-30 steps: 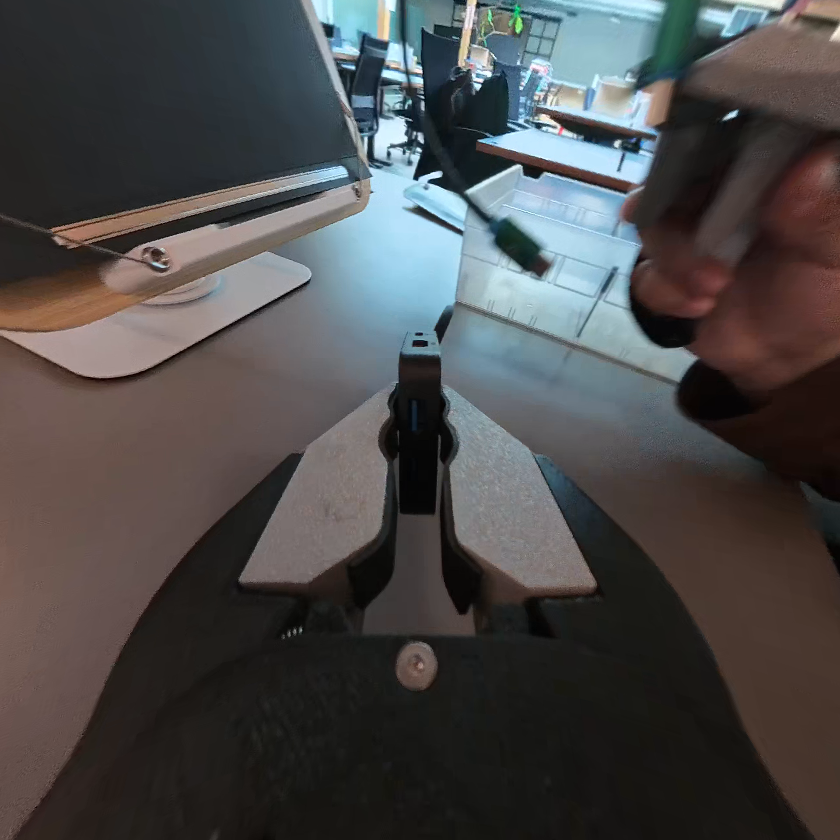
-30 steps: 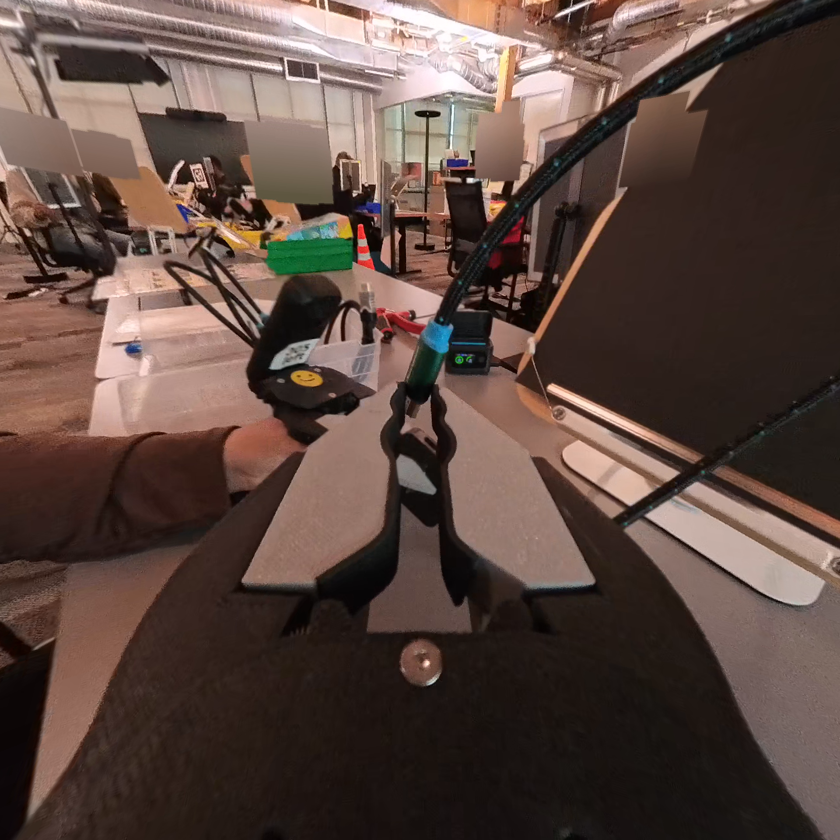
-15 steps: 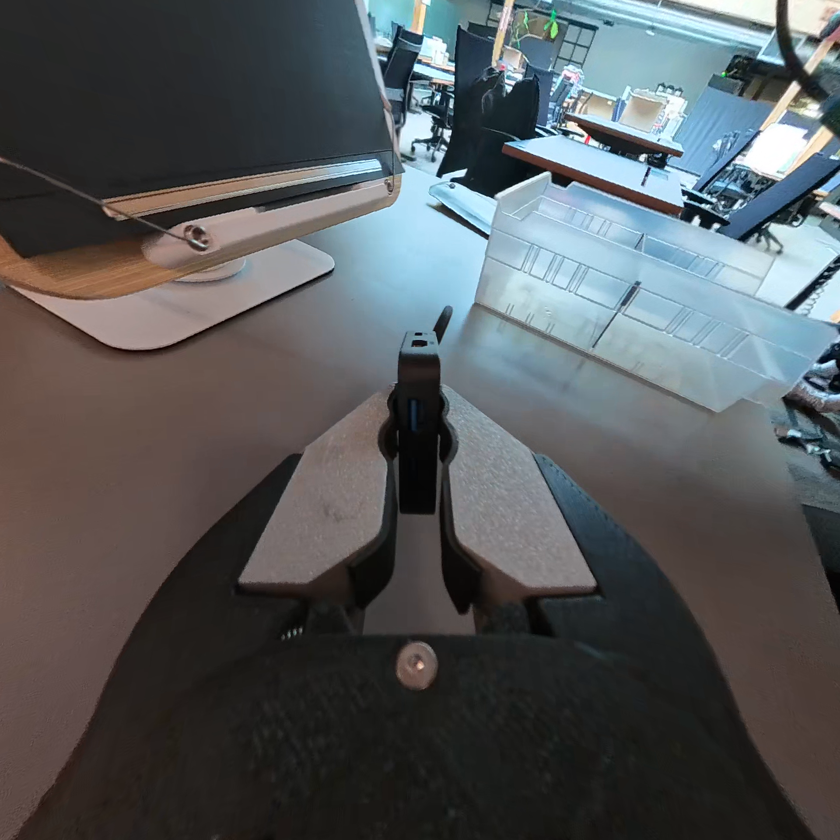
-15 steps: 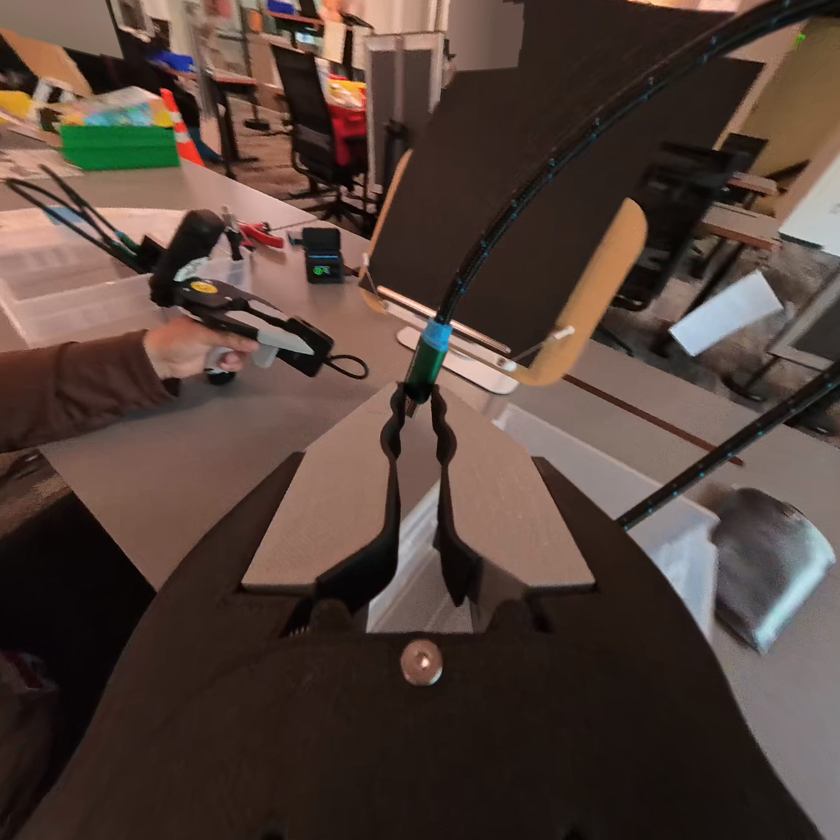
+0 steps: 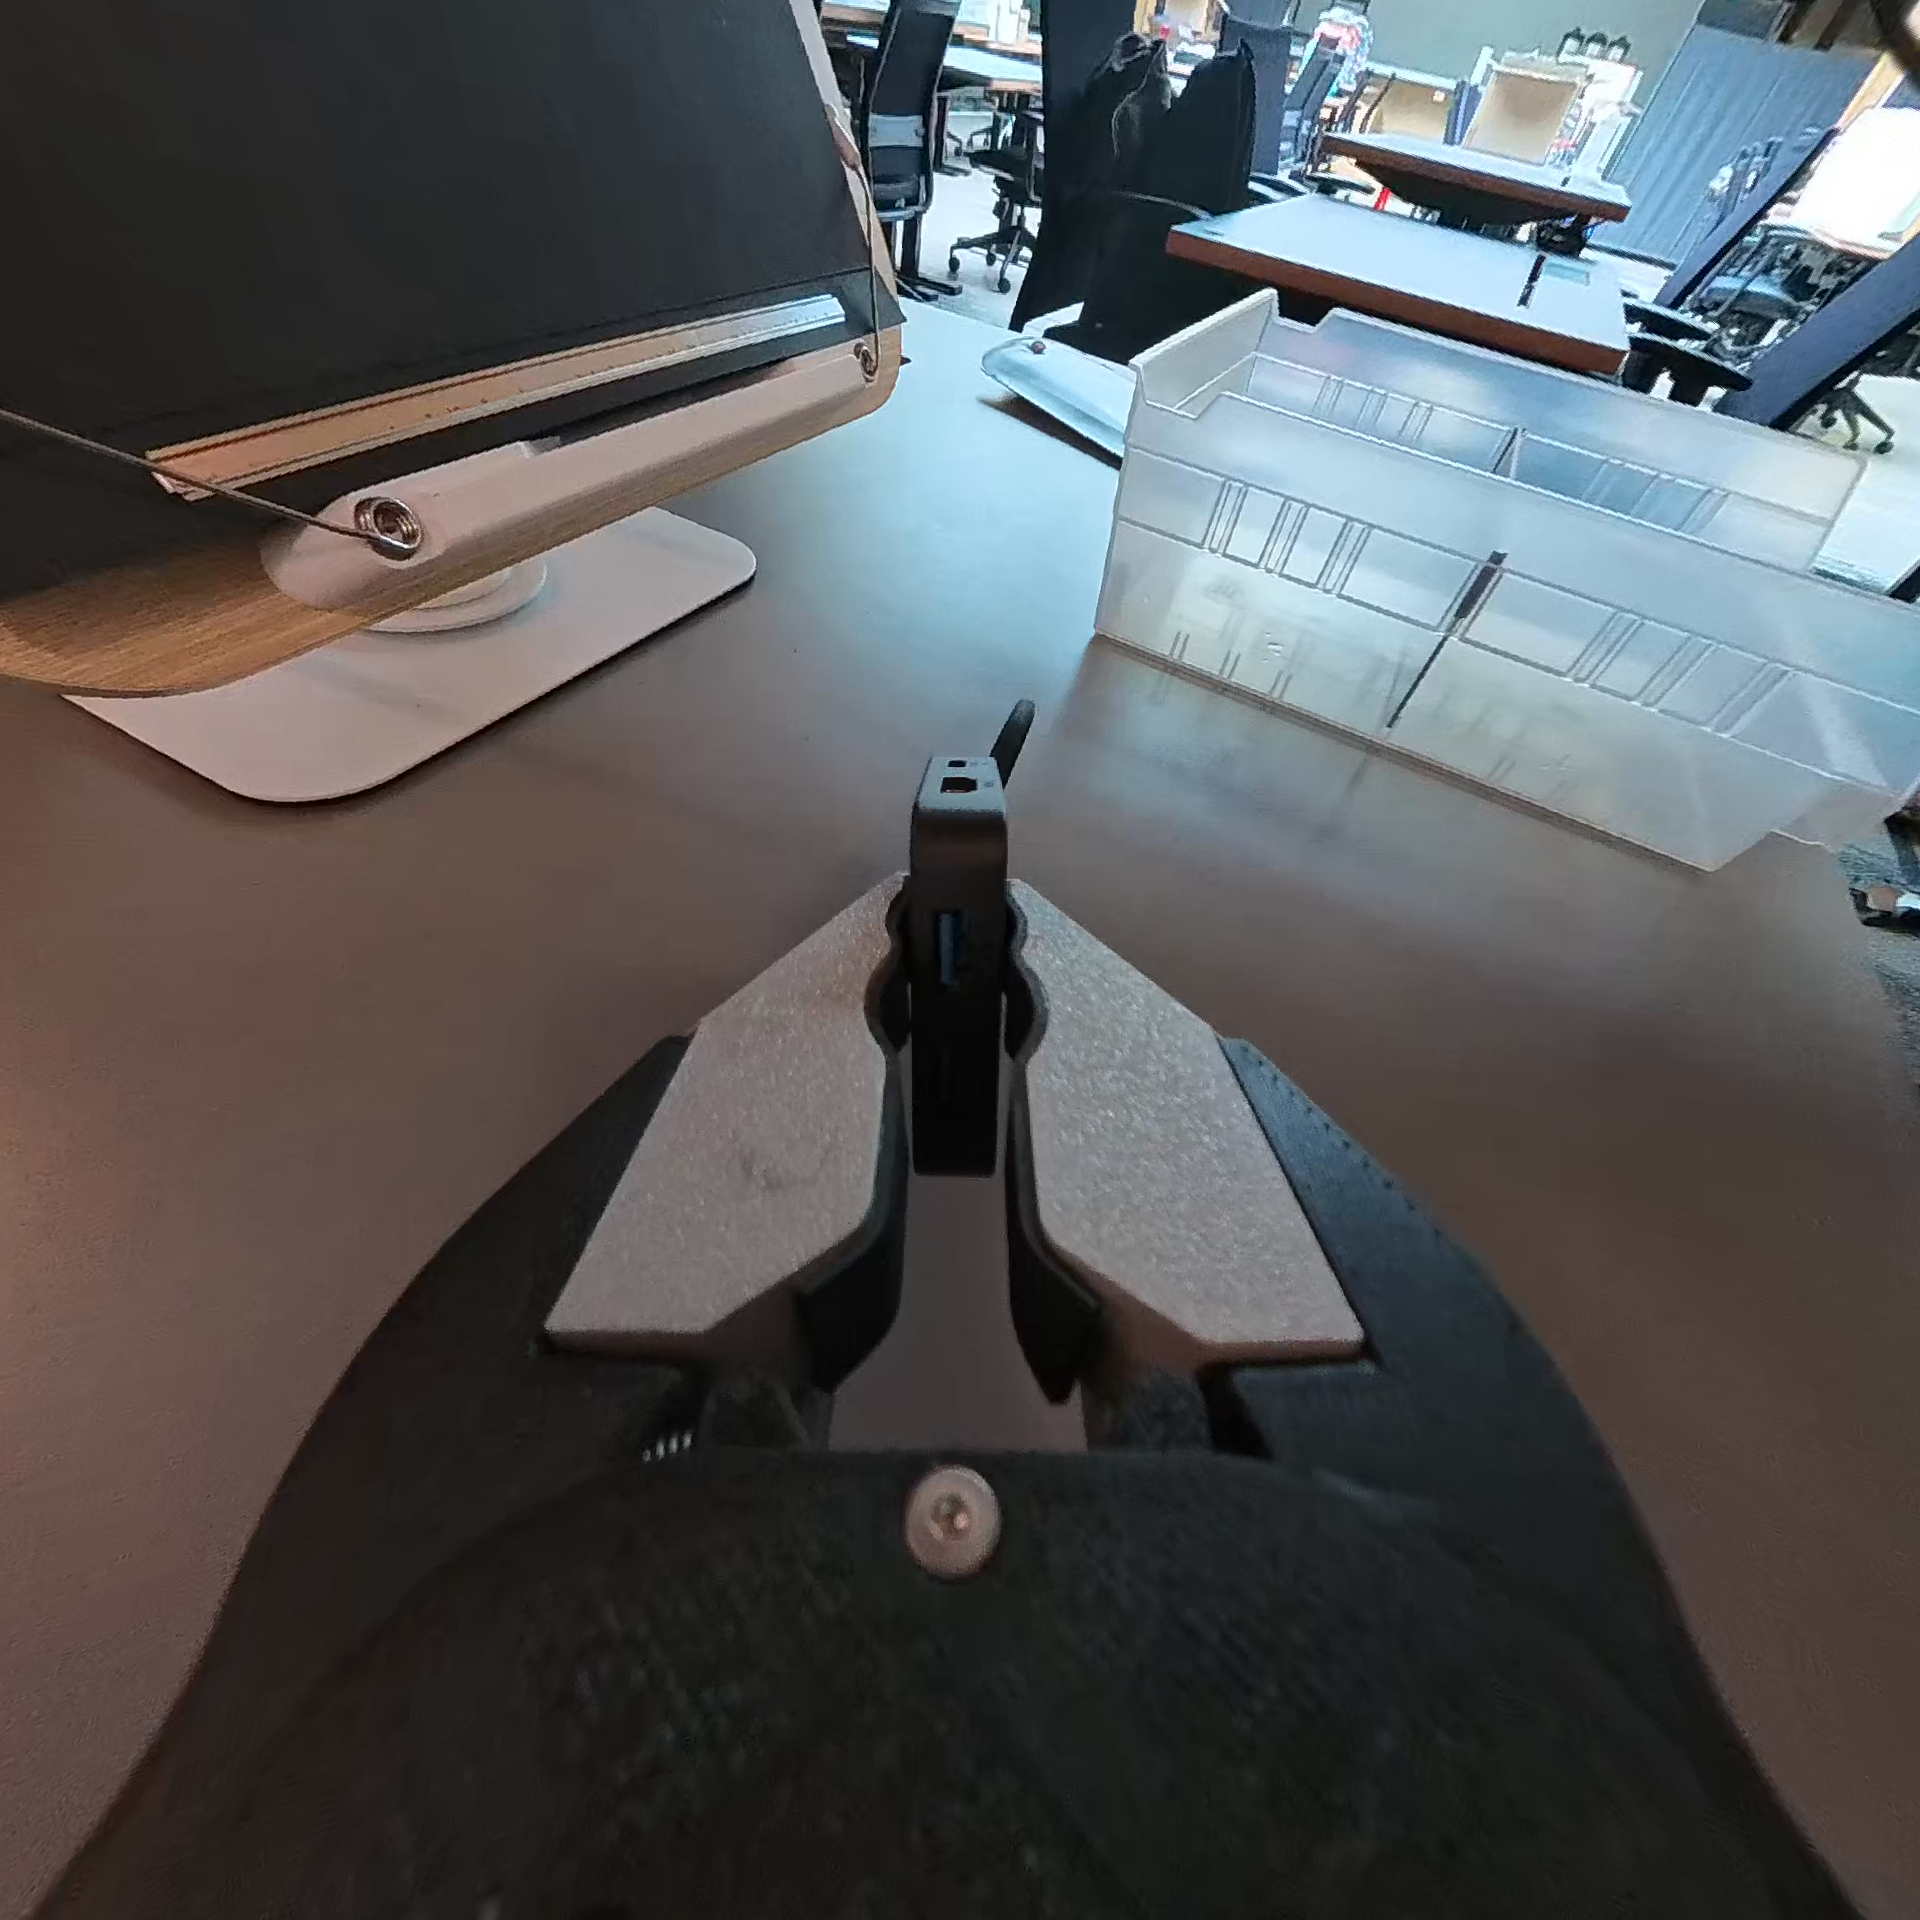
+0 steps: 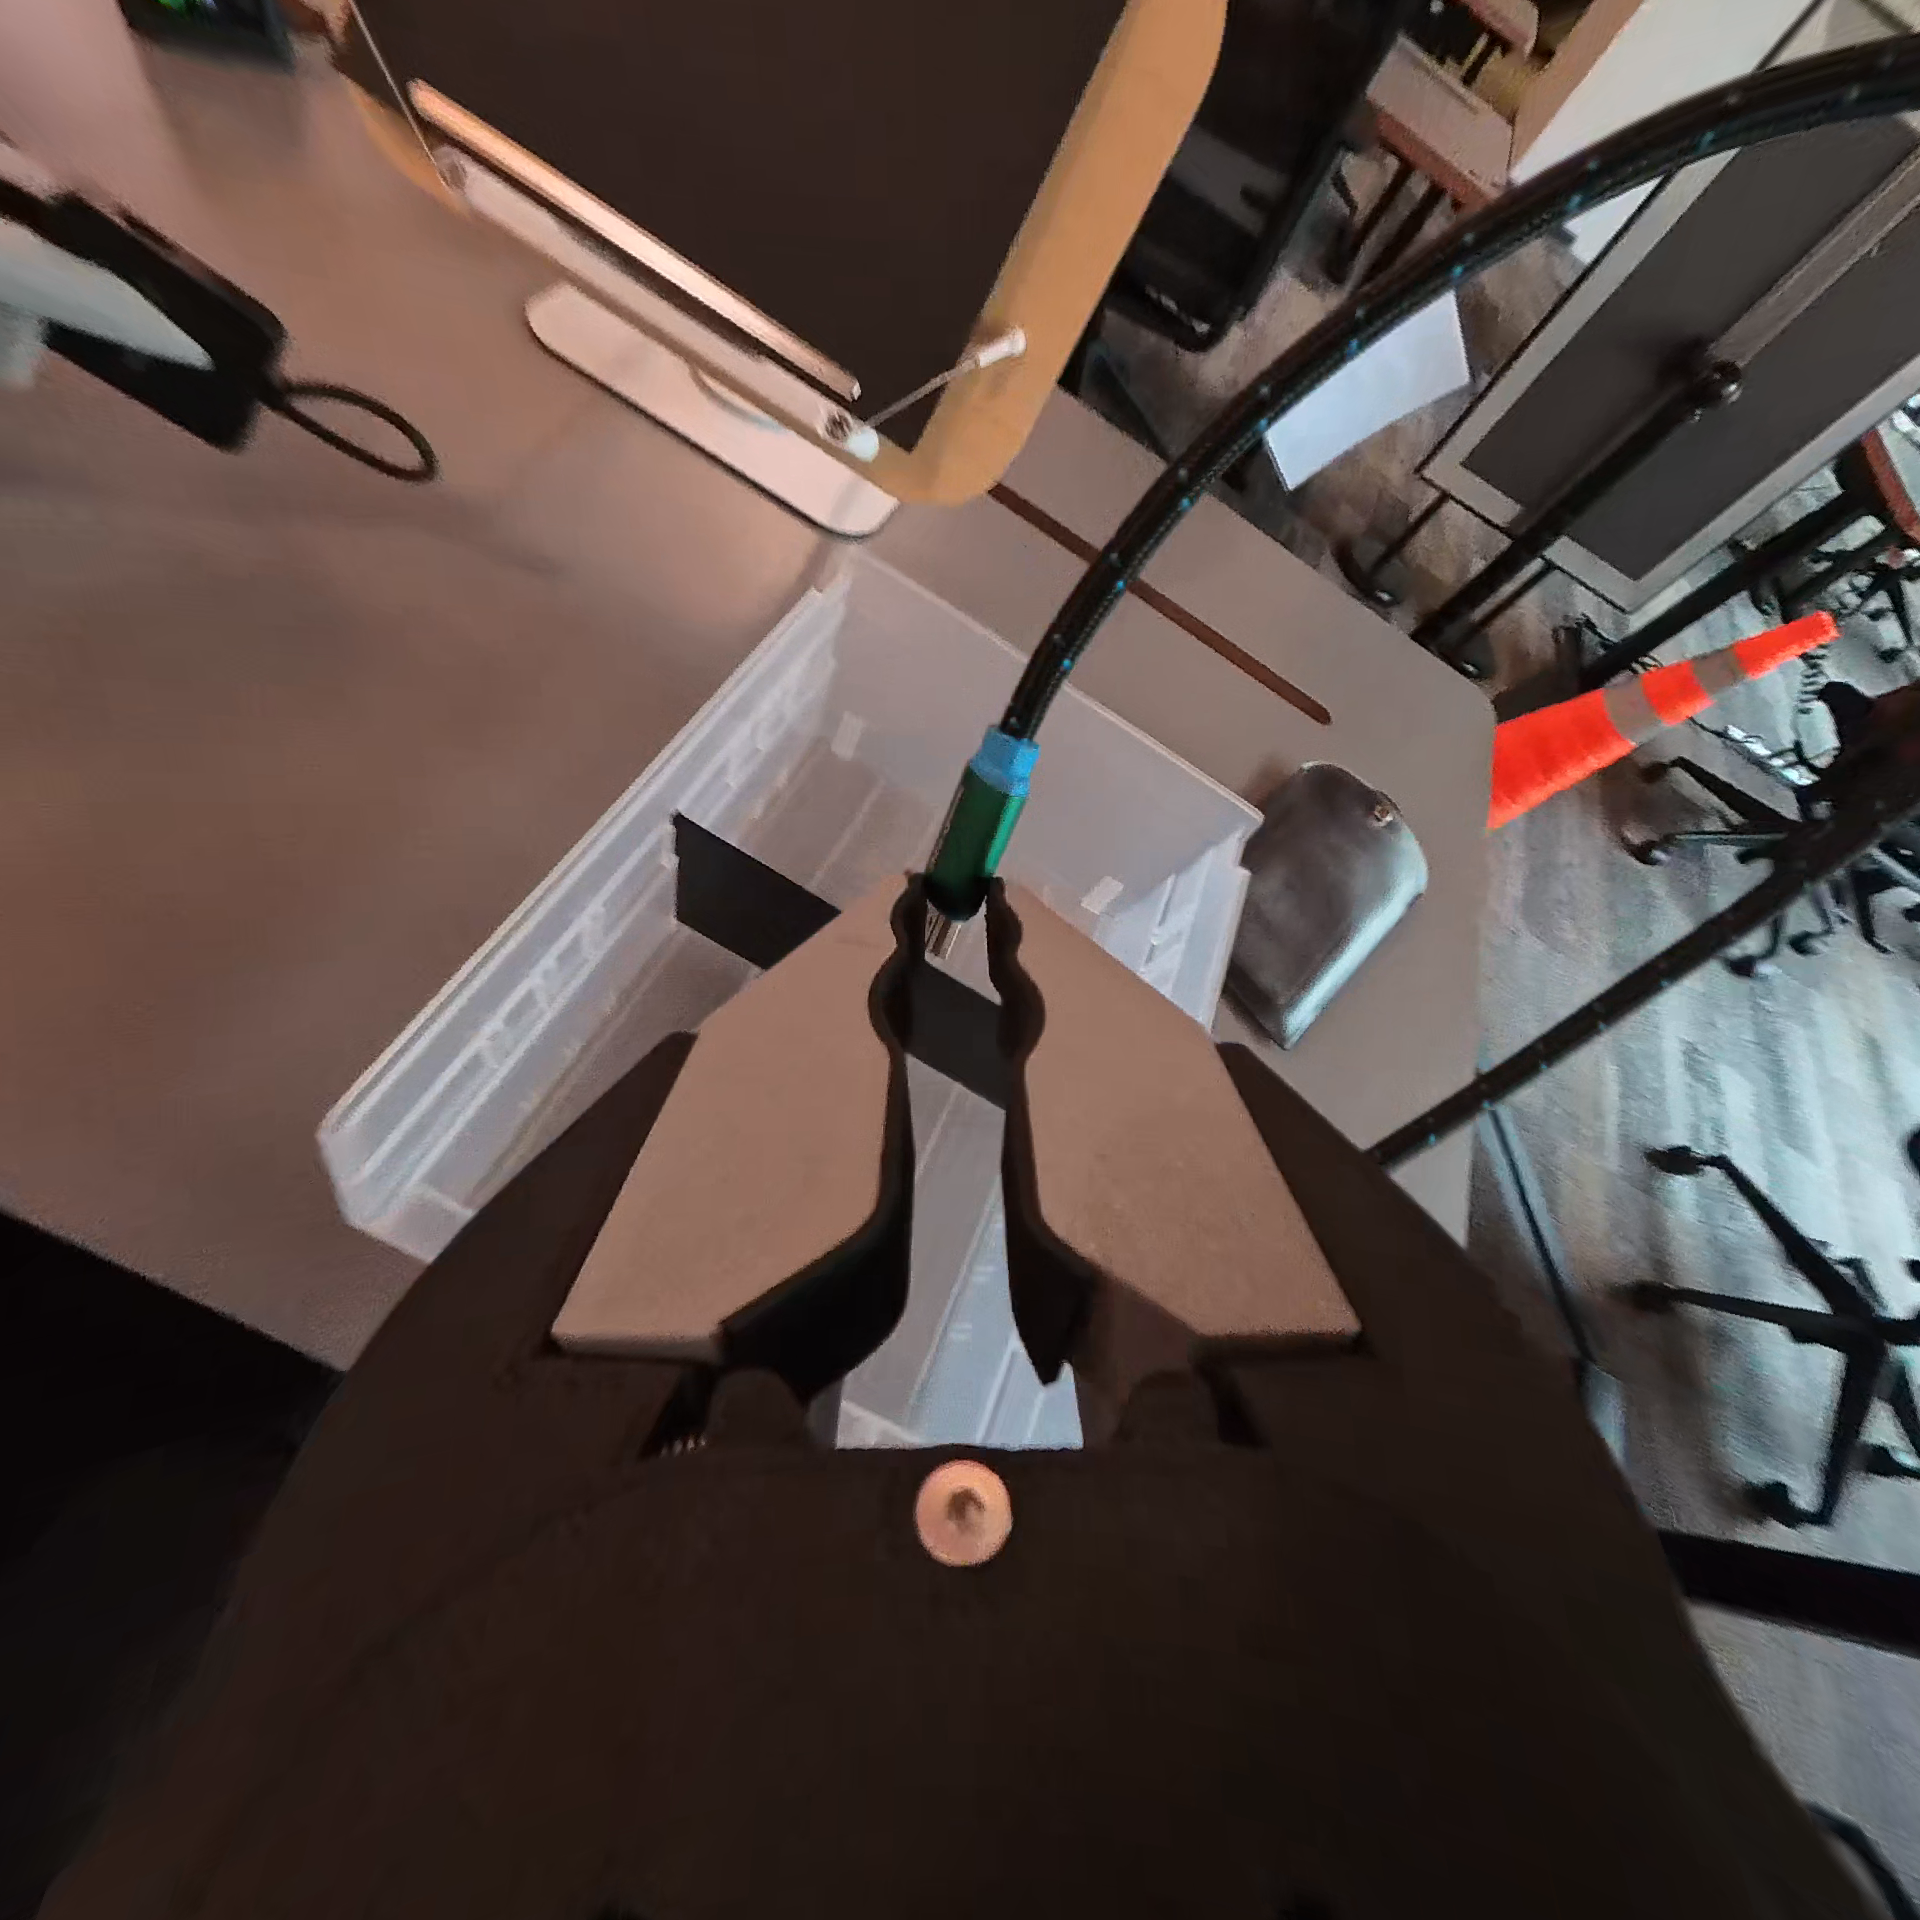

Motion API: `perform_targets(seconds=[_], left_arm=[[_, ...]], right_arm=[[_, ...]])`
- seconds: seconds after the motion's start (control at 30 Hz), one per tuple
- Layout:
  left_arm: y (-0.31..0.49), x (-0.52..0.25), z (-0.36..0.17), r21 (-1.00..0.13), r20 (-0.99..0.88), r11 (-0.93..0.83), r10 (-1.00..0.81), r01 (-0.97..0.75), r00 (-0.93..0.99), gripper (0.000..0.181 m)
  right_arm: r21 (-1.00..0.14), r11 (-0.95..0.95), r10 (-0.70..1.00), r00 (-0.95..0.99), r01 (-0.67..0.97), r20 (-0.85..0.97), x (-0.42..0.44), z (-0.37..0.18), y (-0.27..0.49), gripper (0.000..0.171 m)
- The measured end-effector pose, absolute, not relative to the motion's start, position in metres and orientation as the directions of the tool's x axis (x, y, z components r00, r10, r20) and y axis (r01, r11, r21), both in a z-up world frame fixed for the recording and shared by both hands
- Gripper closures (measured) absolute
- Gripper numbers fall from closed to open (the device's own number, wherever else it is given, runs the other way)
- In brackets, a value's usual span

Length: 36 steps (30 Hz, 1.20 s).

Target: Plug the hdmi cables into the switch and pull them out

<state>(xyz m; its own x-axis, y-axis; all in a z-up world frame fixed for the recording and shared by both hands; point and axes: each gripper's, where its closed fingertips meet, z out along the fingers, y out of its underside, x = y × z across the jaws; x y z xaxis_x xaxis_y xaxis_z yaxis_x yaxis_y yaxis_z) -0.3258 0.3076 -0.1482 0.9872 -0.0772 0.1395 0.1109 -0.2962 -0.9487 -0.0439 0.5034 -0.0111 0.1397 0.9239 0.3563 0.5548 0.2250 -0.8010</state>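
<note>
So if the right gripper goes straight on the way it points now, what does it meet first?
Most likely the clear plastic bin below it: the right gripper, shut on the green plug, points down into it. Depth is unclear.

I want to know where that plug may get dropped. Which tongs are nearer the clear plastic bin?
Right. The right tongs hang directly over the clear plastic bin, holding the green plug. The left tongs sit back across bare table, gripping the switch.
</note>
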Motion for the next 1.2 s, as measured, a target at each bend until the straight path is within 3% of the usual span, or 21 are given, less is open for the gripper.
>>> perform_targets(seconds=[0.5, 0.77, 1.0, 1.2], left_arm=[[0.307, -0.326, -0.145, -0.949, 0.148, -0.290, -0.076, 0.120, 0.986, 0.170], [0.306, -0.326, -0.144, -0.950, 0.149, -0.286, -0.076, 0.121, 0.986, 0.170], [0.306, -0.326, -0.143, -0.950, 0.155, -0.284, -0.077, 0.128, 0.985, 0.170], [0.308, -0.322, -0.147, -0.948, 0.134, -0.302, -0.083, 0.103, 0.988, 0.170]], right_arm=[[-0.560, 0.388, 0.771, 0.076, 0.732, 0.633, -0.082, -0.051, 0.533, 0.163], [-0.511, 0.432, 0.735, 0.039, 0.743, 0.677, -0.072, -0.047, 0.521, 0.163], [-0.313, 0.550, 0.692, -0.212, 0.774, 0.690, -0.016, -0.069, 0.484, 0.163], [-0.105, 0.542, 0.745, -0.419, 0.834, 0.519, 0.038, -0.107, 0.463, 0.163]])
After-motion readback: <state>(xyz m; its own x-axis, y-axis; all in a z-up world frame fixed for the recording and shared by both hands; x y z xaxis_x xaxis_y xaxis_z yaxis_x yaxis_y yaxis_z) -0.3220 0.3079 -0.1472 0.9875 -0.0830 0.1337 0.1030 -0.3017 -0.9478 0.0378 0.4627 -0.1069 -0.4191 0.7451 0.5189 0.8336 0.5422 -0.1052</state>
